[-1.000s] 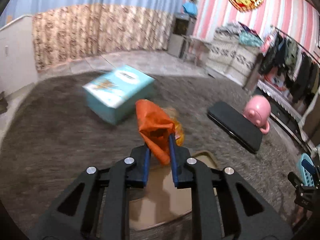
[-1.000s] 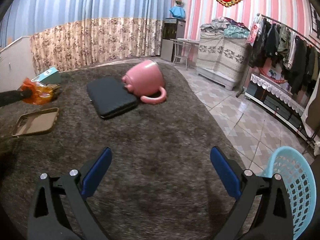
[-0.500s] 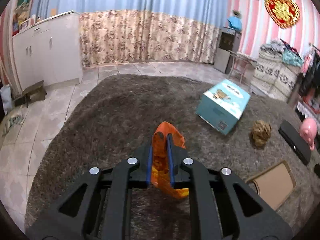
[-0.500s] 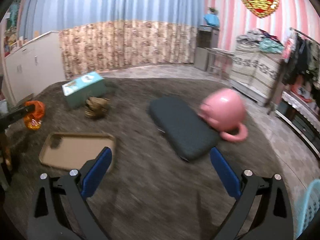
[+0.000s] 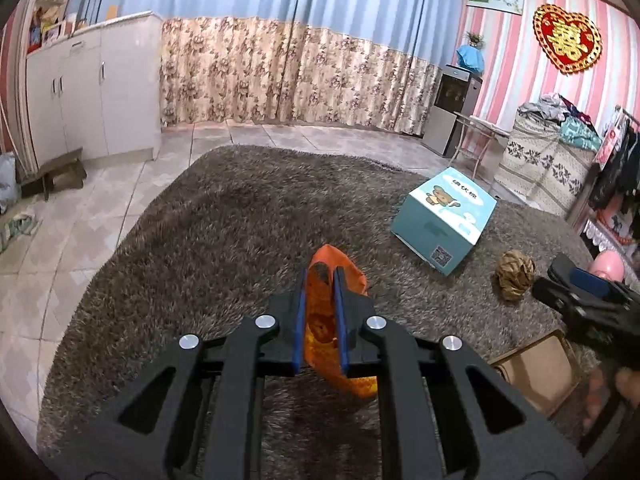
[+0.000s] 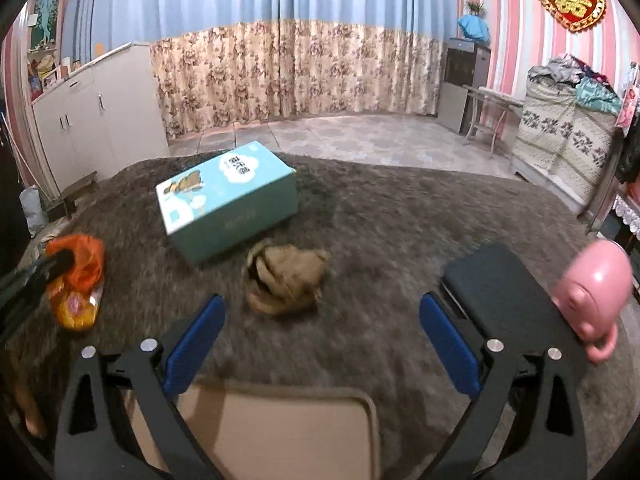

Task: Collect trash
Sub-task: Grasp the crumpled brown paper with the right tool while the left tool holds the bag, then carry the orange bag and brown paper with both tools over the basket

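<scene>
Orange crinkly plastic snack wrapper (image 5: 320,320) is pinched between the left gripper (image 5: 319,280) pads, hanging over the brown shag rug (image 5: 224,232). Light, floppy, slippery film; probably safest gripped at the bunched middle. Right gripper (image 6: 320,332) fingers spread wide, empty, facing the crumpled brown paper ball (image 6: 286,278).

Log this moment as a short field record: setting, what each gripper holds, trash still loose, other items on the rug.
setting: shaggy grey-brown rug on a tiled floor
left gripper: shut on crinkled orange plastic snack bag
right gripper: open, nothing between its pads
loose trash: crumpled brown paper ball, lying ahead of the right gripper
tray: flat tan tray, under the right gripper
other items: teal cardboard box; flat black case; pink pig-shaped mug
</scene>
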Demonstrator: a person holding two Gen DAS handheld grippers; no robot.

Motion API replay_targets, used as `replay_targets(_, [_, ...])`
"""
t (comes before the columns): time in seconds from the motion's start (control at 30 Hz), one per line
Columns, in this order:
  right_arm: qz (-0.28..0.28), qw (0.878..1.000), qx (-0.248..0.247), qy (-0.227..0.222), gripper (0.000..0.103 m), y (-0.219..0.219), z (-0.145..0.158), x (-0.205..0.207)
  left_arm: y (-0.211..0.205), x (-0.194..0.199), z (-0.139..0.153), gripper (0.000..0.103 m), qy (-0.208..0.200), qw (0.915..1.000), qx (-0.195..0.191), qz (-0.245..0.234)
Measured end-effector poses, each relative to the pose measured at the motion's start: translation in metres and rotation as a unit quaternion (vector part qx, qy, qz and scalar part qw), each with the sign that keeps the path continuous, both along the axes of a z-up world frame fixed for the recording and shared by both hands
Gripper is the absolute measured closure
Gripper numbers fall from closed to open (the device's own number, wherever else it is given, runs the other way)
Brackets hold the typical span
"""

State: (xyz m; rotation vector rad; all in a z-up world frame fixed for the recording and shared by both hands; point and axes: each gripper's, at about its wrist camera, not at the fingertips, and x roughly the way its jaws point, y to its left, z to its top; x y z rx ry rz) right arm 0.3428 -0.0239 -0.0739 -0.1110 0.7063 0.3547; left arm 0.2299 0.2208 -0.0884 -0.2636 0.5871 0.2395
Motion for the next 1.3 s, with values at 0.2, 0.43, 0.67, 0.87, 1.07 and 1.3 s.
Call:
replay_targets(0.2, [0.026, 0.999, 0.001, 0.041, 0.043, 0.019, -0.015, 0.015, -0.002, 0.002, -0.001, 0.092, 0.0, 1.0, -0.001, -0.006])
replay_targets(0.43, [0.026, 1.0, 0.004, 0.01, 0.054, 0.01, -0.005, -0.015, 0.003, 0.0, -0.003, 0.092, -0.004, 0.9998, -0.017, -0.006])
replay_targets(0.67, [-0.001, 1.0, -0.007, -0.015, 0.054, -0.031, 0.019, -0.067, 0.002, 0.005, -0.005, 0.092, 0.007, 0.9999, -0.014, -0.006])
replay_targets(0.87, [-0.032, 0.999, -0.003, -0.032, 0.054, -0.078, 0.037, -0.115, -0.006, 0.008, -0.003, 0.094, 0.016, 0.9997, 0.014, 0.007])
replay_targets(1.07, [-0.064, 0.997, -0.008, -0.047, 0.054, -0.125, 0.046, -0.165, -0.034, 0.001, 0.007, 0.103, 0.025, 0.9973, 0.069, -0.01])
replay_targets(1.3, [-0.12, 0.992, -0.002, -0.041, 0.054, -0.182, 0.036, -0.201, -0.07, -0.033, 0.026, 0.103, 0.007, 0.9975, 0.049, -0.05])
